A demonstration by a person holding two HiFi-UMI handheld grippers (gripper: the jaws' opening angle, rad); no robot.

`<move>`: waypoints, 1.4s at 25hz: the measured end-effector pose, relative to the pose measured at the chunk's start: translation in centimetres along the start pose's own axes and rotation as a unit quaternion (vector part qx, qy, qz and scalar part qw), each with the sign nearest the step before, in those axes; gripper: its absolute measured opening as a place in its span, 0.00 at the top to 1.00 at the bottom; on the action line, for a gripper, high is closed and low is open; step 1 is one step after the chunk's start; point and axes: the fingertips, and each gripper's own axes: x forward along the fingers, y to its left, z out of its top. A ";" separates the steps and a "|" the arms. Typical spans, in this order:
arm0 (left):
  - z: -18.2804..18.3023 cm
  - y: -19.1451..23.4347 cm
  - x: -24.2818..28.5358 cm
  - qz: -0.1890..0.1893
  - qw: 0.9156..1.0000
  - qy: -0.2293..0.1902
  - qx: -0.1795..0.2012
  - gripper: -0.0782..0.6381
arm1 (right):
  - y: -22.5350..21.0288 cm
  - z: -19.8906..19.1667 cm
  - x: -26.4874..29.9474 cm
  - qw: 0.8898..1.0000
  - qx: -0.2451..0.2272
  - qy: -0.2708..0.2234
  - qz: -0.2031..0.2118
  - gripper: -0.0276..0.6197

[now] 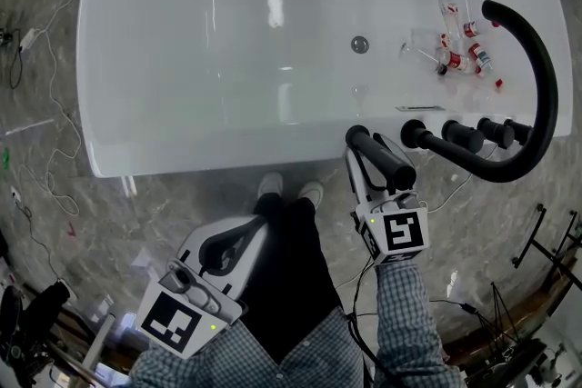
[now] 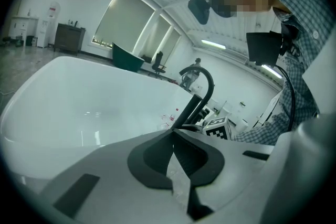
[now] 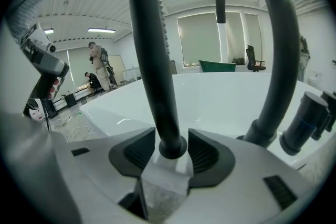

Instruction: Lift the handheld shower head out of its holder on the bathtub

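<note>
The handheld shower head (image 3: 155,60) stands nearly upright in its holder on the near rim of the bathtub (image 1: 182,157), close to the bathtub's right-hand end. It is a slim, round, matte black stick with a wider collar at its foot. It looks rigid and fairly light, but its smooth round shaft would probably slip or twist in a loose grip, and a hose below the bathtub's rim, not visible here, may drag on it. The best hold seems to be low on the shaft, just above the collar, pulling straight along its length. The right tool (image 3: 174,153) has its jaws spread on either side of that collar, with the pads not pressing on it. Further along the bathtub's rim stand black knobs (image 1: 459,136) and an arched black spout (image 1: 536,86), and small bottles (image 1: 459,50) lie inside the bathtub. The left tool (image 2: 173,139), jaws together and empty, hangs well back from the bathtub by the person's legs.
</note>
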 end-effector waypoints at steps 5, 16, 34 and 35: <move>-0.6 0.2 -0.2 0.002 1.000 0.005 -0.002 0.88 | 0.0 0.1 0.9 1.000 -0.012 -0.006 0.000 0.69; -0.9 0.6 -0.5 0.013 1.000 0.002 -0.011 0.88 | 0.3 1.3 2.6 0.998 -0.062 -0.025 -0.017 0.76; 0.0 0.1 -1.4 0.016 1.000 -0.010 -0.014 0.88 | -0.1 3.2 0.5 0.998 -0.044 -0.037 -0.035 0.77; 0.1 0.0 -1.4 0.015 1.000 -0.011 -0.012 0.88 | -0.1 3.4 0.3 0.998 -0.044 -0.038 -0.035 0.77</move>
